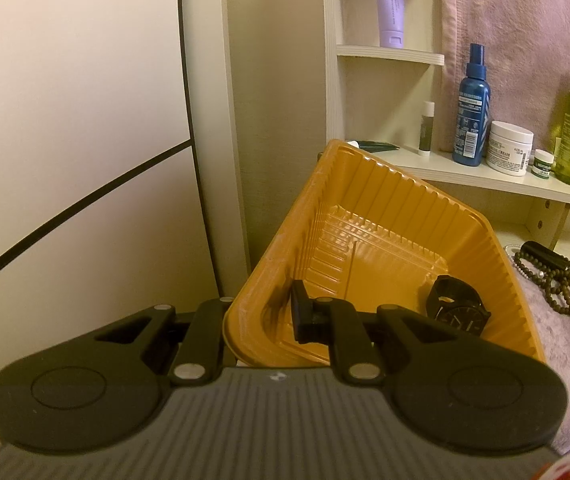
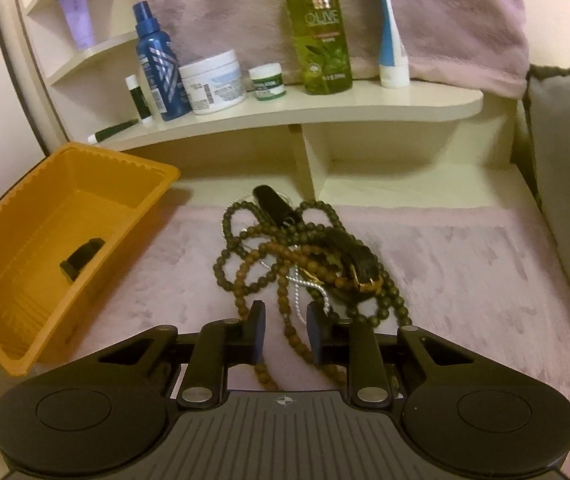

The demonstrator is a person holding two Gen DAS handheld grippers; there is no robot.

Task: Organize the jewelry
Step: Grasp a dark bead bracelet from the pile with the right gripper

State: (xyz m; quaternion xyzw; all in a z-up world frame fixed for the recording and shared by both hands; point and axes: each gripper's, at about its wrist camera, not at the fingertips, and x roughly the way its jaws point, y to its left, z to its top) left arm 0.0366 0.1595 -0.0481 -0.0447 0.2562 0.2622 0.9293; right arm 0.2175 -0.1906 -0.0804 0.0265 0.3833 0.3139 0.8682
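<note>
Sitting in orange tray (image 1: 369, 184): black watch (image 1: 457, 308).

Cream curved shelves (image 2: 325, 104), pink fabric backdrop (image 2: 213, 8)

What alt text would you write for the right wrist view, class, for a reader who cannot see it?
The right gripper straddles bead strands at the near edge of a tangled pile of beaded necklaces on a pink cloth. An orange tray sits left; toiletries line a shelf behind.
</note>
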